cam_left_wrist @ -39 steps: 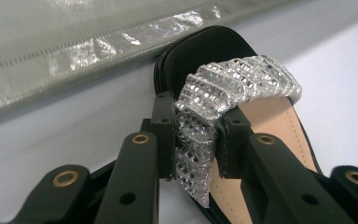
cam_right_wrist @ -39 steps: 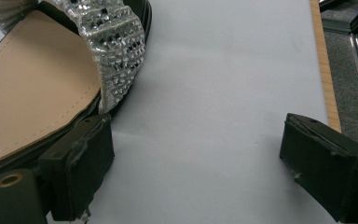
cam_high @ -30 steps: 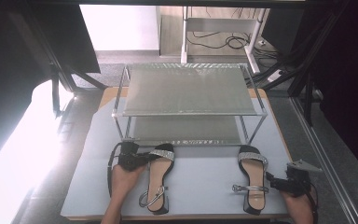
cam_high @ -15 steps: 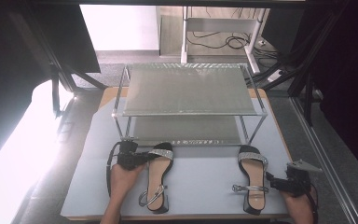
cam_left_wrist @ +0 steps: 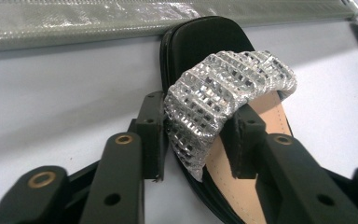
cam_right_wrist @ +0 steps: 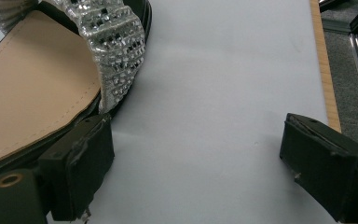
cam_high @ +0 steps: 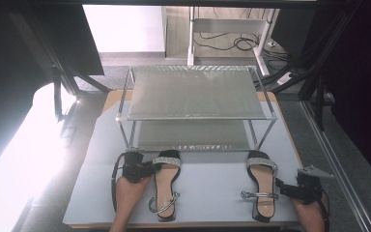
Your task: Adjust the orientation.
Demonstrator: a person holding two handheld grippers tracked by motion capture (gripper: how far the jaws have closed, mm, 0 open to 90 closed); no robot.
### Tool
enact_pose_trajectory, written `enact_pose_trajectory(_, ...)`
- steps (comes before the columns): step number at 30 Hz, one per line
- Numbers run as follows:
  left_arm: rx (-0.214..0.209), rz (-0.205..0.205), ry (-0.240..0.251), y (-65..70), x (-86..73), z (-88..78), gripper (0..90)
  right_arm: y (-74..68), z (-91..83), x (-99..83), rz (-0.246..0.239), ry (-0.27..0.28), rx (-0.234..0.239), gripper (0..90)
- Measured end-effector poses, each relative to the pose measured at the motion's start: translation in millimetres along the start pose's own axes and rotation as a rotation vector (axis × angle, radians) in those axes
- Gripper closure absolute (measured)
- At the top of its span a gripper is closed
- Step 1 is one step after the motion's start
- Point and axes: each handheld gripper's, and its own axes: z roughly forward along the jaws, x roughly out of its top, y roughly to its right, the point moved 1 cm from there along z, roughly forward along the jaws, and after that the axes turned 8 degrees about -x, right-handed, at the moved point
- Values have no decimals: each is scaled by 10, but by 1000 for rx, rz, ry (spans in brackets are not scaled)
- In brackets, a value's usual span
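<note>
Grey table (cam_high: 212, 181): two sandals (cam_high: 165, 181), wire rack (cam_high: 195, 92).

Both grippers are matte black. The left gripper (cam_left_wrist: 193, 140) has broad jointed links carrying brass-ringed pivot holes and smaller plain holes, ending in blocky rectangular pads. The right gripper (cam_right_wrist: 196, 163) has similar dark pads with scuffed, chipped edges. A grey three-cornered plate (cam_high: 314, 171) tops it. Both forearms are bare.

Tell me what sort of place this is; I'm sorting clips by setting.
Probably a lab or data-recording workspace, not a home: a grey work board inside dark frame struts, loose cables on the floor behind, and a bare two-tier shoe rack with sandals staged before it.
</note>
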Motion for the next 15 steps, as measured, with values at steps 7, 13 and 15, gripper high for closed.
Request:
enact_pose_trajectory(7,-24,-24,-23,-25,46,-12,694,0,0,0,0,0,0,95)
enact_pose_trajectory(13,-12,21,-20,87,118,-7,710,0,0,0,0,0,0,95)
enact_pose_trajectory(15,-39,13,-17,109,153,-18,712,0,0,0,0,0,0,95)
